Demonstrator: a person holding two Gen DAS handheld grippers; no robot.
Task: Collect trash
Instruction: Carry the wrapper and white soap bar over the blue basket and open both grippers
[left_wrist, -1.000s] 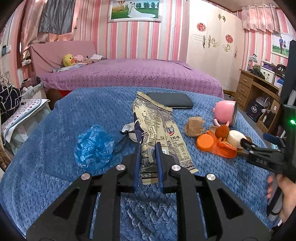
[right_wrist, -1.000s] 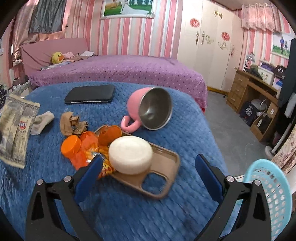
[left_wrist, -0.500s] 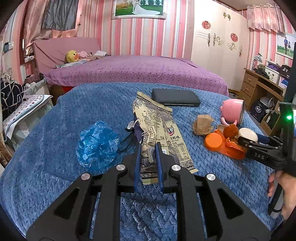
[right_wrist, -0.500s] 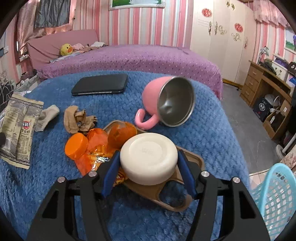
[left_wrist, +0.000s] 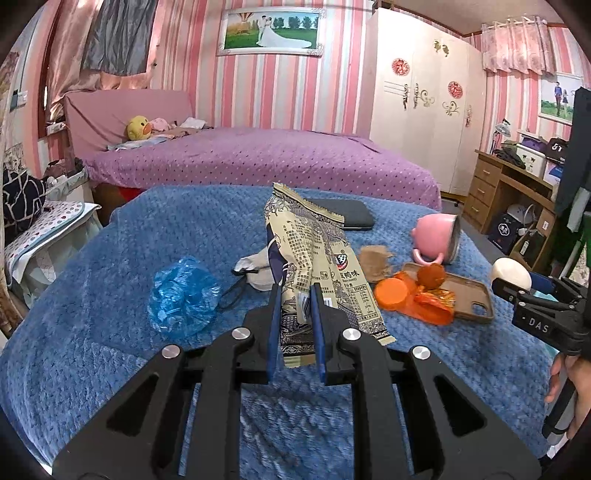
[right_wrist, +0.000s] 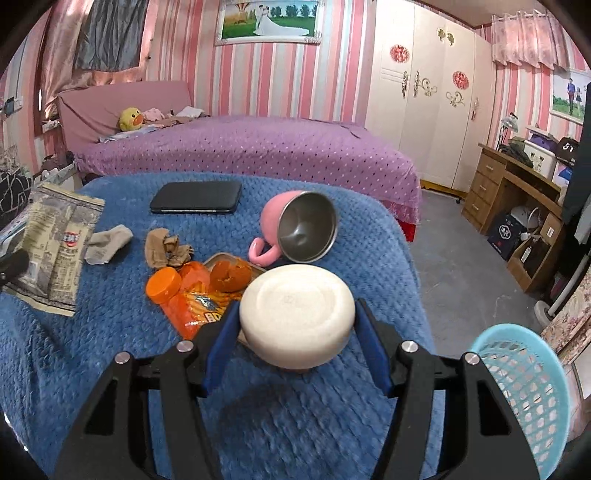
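My left gripper (left_wrist: 293, 291) is shut on the lower end of a cream printed snack wrapper (left_wrist: 317, 251), which stands up from the blue blanket (left_wrist: 92, 332). The right gripper (right_wrist: 295, 306) is shut on a white round puck-shaped thing (right_wrist: 297, 314), held just above the blanket with a shadow under it. From the left wrist view, that white thing (left_wrist: 511, 273) hangs at the far right. Loose on the blanket lie an orange wrapper with a cap (right_wrist: 188, 299), orange peel (right_wrist: 231, 275), crumpled brown paper (right_wrist: 166, 247) and a blue plastic bag (left_wrist: 183, 295).
A light blue mesh basket (right_wrist: 524, 387) stands beside the bed at lower right. A pink mug (right_wrist: 295, 232) lies tipped over behind a brown phone case (left_wrist: 469, 295). A black flat case (right_wrist: 195, 197) and a grey sock (right_wrist: 107, 243) lie farther back. A person's hand (left_wrist: 576, 380) holds the right gripper.
The right gripper went from wide open to closed around the white round thing and raised it off the brown phone case. My left gripper kept its hold on the wrapper.
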